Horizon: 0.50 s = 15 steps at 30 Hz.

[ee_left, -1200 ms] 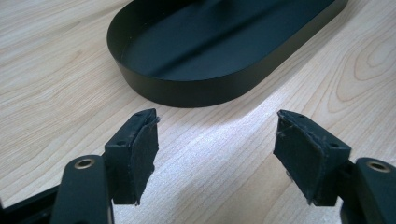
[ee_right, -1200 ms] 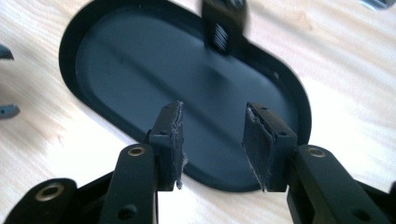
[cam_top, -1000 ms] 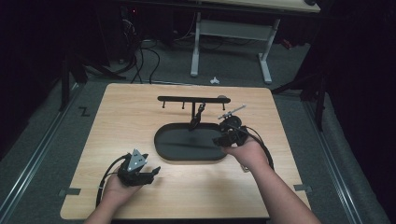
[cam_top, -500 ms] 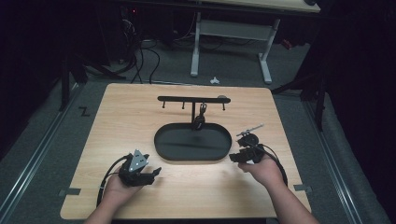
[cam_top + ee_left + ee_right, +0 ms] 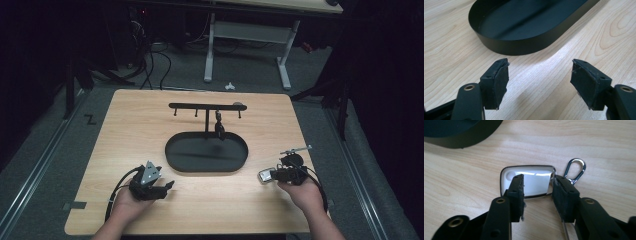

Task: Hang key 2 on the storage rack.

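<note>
Two grippers | right gripper (image 5: 536,187) clamps white key fob (image 5: 529,180) on table (image 5: 150,125) | left gripper (image 5: 541,80) open, empty

The left gripper (image 5: 539,80) hovers low over the pale wooden table (image 5: 454,50) with its two black jaws spread wide and nothing between them; their dark pads (image 5: 500,82) look worn and rough-edged; beyond them lies a black oval tray (image 5: 524,45), its low wall facing the jaws, near but apart.
</note>
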Motion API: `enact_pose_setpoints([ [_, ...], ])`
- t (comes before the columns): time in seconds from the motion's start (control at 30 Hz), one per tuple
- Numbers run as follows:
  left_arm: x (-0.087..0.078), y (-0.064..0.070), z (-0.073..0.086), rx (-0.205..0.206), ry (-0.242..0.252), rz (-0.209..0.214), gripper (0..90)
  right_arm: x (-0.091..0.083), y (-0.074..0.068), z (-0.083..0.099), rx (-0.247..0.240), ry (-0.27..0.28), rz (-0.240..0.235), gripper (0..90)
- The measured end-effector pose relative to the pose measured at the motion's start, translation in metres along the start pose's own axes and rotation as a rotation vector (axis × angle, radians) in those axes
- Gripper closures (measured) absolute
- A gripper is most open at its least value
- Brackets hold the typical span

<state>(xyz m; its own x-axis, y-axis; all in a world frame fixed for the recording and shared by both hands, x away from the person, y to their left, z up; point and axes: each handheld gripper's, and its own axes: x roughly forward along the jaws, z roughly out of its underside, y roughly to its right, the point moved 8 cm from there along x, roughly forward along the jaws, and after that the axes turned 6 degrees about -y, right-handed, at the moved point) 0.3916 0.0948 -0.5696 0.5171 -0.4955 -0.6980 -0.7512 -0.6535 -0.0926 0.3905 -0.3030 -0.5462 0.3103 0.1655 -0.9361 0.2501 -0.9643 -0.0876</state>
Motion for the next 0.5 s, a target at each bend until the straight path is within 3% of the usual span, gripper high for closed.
enact_pose_setpoints([
  [0.07, 0.001, 0.001, -0.001, 0.009, -0.004, 0.003, 31.4, 0.003, -0.004, 0.0, -0.015, -0.013, -0.021, 64.4],
  [0.27, 0.002, 0.004, -0.002, 0.017, -0.007, 0.005, 31.4, 0.008, -0.009, -0.013, -0.011, 0.011, -0.003, 62.9],
  [0.33, 0.002, 0.006, -0.002, 0.027, -0.004, 0.007, 31.4, 0.012, -0.005, -0.021, 0.005, 0.018, 0.033, 63.1],
  [0.5, 0.003, 0.006, -0.002, 0.032, -0.004, 0.009, 31.5, 0.019, 0.01, -0.024, 0.066, 0.001, 0.049, 63.8],
])
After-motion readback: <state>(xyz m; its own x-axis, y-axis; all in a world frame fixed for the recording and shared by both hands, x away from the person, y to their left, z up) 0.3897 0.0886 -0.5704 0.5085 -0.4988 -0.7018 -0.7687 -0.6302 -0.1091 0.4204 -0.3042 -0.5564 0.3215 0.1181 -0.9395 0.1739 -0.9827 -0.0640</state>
